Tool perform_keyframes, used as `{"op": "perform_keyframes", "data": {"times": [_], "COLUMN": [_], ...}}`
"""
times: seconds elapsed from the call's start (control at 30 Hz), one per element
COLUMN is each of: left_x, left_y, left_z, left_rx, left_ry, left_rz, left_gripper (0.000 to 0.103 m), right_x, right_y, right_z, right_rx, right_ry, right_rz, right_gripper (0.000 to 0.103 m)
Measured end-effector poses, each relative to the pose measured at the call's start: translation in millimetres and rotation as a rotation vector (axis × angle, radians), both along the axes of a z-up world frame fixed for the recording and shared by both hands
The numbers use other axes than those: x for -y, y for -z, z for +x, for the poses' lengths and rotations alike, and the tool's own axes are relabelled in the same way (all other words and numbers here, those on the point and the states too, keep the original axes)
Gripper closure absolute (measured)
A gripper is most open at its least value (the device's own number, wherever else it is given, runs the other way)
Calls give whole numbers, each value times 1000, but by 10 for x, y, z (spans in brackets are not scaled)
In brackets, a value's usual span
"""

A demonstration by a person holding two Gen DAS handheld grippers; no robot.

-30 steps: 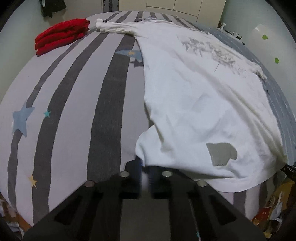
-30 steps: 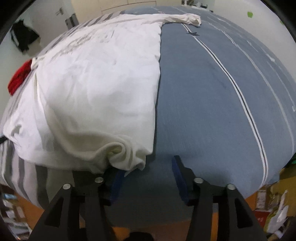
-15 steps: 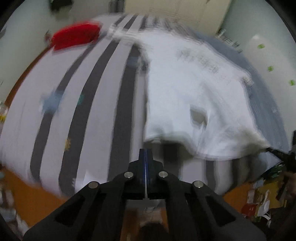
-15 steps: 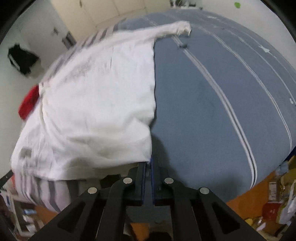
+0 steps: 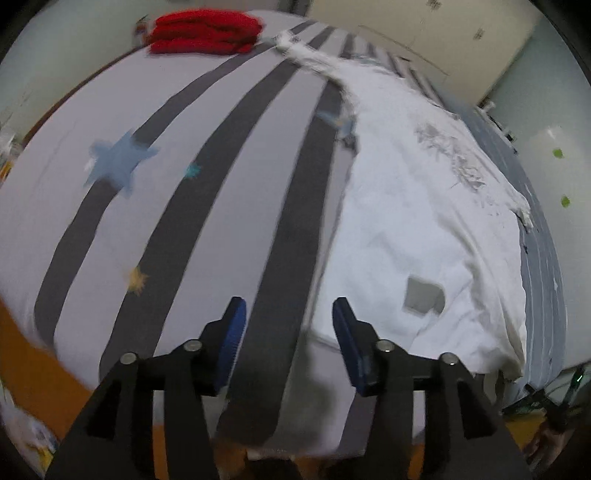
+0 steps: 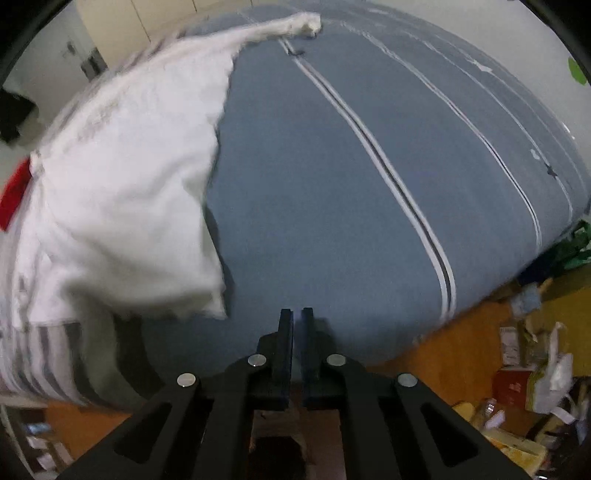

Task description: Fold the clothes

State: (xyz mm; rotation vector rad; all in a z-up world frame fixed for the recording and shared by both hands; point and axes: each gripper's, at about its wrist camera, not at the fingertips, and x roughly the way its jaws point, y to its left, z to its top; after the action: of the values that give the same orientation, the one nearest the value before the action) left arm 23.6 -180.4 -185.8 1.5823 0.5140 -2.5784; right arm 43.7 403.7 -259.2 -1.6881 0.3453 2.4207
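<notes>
On bed: white shirt (image 5: 417, 236) spread flat, hem at near edge.
Left gripper (image 5: 288, 332): was pinching hem, now spread, empty.
Right gripper (image 6: 296, 332): pressed together, holds nothing.
Change: hem released; shirt laid out for folding.

Striped bedsheet (image 5: 221, 206), floor clutter (image 6: 524, 387)

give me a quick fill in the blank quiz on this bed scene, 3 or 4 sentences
1. The left gripper has its jaws ____, with nothing between them.
2. The folded pile at the far end of the bed is coloured ____.
3. The white shirt lies partly on the striped sheet and partly on the ____ blanket.
4. The right gripper has its jaws nearly ____.

Missing words: open; red; blue; shut
</notes>
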Motion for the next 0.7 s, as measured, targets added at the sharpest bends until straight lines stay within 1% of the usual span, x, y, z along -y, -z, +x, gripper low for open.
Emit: {"op": "perform_keyframes", "data": {"times": [0.07, 0.1, 0.13, 0.23, 0.27, 0.33, 0.37, 0.4, 0.43, 0.47, 0.5, 0.57, 0.6, 0.63, 0.7], "left_x": [-82, -121, -160, -295, -339, -430, -448, -445, -443, -441, -438, -434, -424, -408, -328], "left_y": [66, 120, 175, 353, 390, 448, 447, 429, 412, 395, 378, 343, 268, 139, -244], "left_z": [-134, -196, -258, -379, -402, -420, -421, -419, -417, -415, -413, -409, -393, -364, -261], "left_rx": [-1, 7, 14, 48, 55, 56, 53, 51, 48, 46, 44, 39, 27, 6, -65], "left_ry": [40, 55, 71, 126, 142, 167, 173, 178, 182, 186, 190, 199, 201, 200, 177], "left_rz": [7, 15, 23, 44, 43, 10, 0, -2, -4, -6, -8, -12, -11, -7, 15], "left_gripper": [53, 53, 53, 53, 53, 53, 53, 57, 64, 80, 99, 101, 101, 101, 101], "right_x": [1, 36, 71, 225, 258, 288, 354, 418, 451, 469, 487, 476, 456, 435, 381], "right_y": [-56, -65, -73, -38, -17, 95, 157, 220, 274, 302, 299, 266, 222, 174, -51], "right_z": [-128, -204, -279, -537, -548, -509, -550, -587, -592, -602, -605, -611, -603, -593, -548], "right_rx": [-35, -55, -75, -98, -96, -72, -60, -48, -35, -34, -42, -38, -31, -25, -64], "right_ry": [-8, -18, -28, -64, -74, -94, -100, -105, -111, -119, -129, -151, -157, -163, -160], "right_rz": [-35, -54, -71, -90, -90, -86, -102, -115, -100, -88, -74, -98, -99, -99, -83], "right_gripper": [85, 73, 66, 66, 66, 66, 66, 66, 65, 65, 67, 99, 101, 101, 101]}}
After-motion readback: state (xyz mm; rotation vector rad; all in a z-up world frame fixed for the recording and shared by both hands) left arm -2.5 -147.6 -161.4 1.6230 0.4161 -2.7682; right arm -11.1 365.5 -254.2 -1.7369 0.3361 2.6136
